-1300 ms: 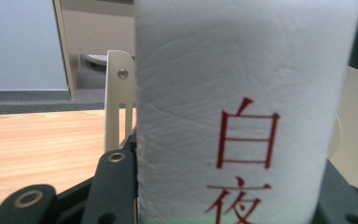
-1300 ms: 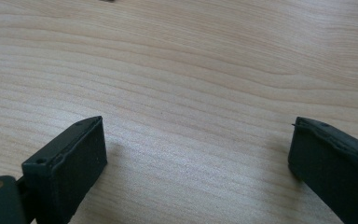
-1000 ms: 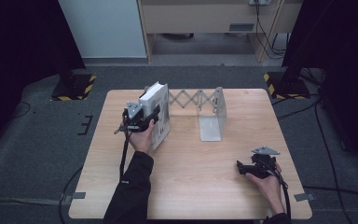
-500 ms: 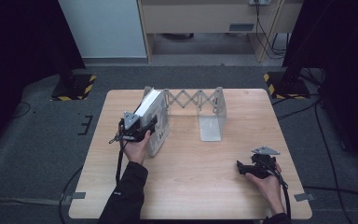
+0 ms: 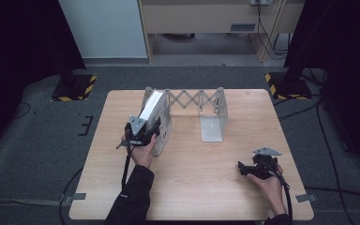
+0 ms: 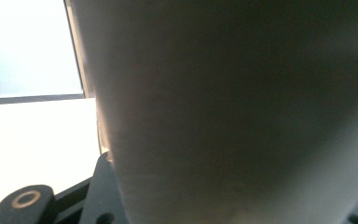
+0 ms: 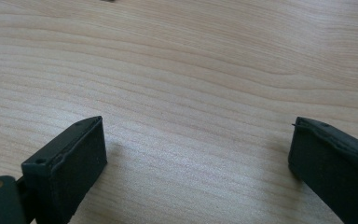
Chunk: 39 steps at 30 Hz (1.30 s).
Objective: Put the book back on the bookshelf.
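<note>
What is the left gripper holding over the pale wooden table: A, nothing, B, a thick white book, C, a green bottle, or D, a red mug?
B: the left gripper is shut on the thick white book, tilted at the expanding metal book rack.

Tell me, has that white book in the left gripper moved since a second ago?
Yes. The white book, clamped in the left gripper, has tipped over and slid leftward, away from the metal bookend, which kept its place on the table.
</note>
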Available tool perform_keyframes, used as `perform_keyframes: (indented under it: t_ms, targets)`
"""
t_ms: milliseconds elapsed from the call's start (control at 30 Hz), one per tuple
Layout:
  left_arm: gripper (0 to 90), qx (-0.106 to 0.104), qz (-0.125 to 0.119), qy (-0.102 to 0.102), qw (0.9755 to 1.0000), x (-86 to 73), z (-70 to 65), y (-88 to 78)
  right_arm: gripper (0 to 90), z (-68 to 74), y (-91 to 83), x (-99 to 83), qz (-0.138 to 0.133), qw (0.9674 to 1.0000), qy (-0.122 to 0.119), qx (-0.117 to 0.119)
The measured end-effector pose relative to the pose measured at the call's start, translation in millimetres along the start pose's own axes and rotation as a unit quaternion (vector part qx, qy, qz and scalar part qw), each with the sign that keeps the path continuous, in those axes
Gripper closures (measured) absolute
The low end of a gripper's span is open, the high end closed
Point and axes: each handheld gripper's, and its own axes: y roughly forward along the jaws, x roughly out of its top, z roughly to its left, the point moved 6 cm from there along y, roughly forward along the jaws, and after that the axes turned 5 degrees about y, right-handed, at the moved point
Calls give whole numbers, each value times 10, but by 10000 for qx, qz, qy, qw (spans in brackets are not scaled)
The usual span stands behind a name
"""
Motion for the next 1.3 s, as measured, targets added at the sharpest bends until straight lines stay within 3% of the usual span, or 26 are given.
perform_keyframes:
  t_ms: [200,367,533,567,700,800,900,1033,1233,1300]
  targets:
    - [518,220,-58,58,9997,2,3,4,46,0,0,0,0,10000,-3,-1]
    - [510,232,-198,-137,9994,0,-6,72,46,0,0,1,1,10000,-3,-1]
    - [456,64,-183,-214,9996,-15,-18,76,46,0,0,0,1,10000,-2,-1]
    - [433,-92,-92,-233,9996,-30,-28,72,46,0,0,0,0,10000,-2,-1]
    - [397,-309,69,-123,9994,-75,-65,9,46,1,1,0,-4,10000,6,-5]
    - [394,-383,157,-184,9990,-135,-66,-32,46,0,0,0,-1,10000,-3,-2]
    - [399,-429,327,-126,9985,-301,-54,-94,46,0,0,0,0,10000,-4,-3]
    - [418,-428,402,-182,9981,-427,-68,-155,46,3,0,1,-5,10000,26,-14]
    - [465,-309,365,-113,9988,-467,-90,-190,46,4,-1,-1,-3,10000,14,-13]
    - [478,-176,375,-50,9991,-455,-98,-173,45,3,1,0,-13,10000,13,-18]
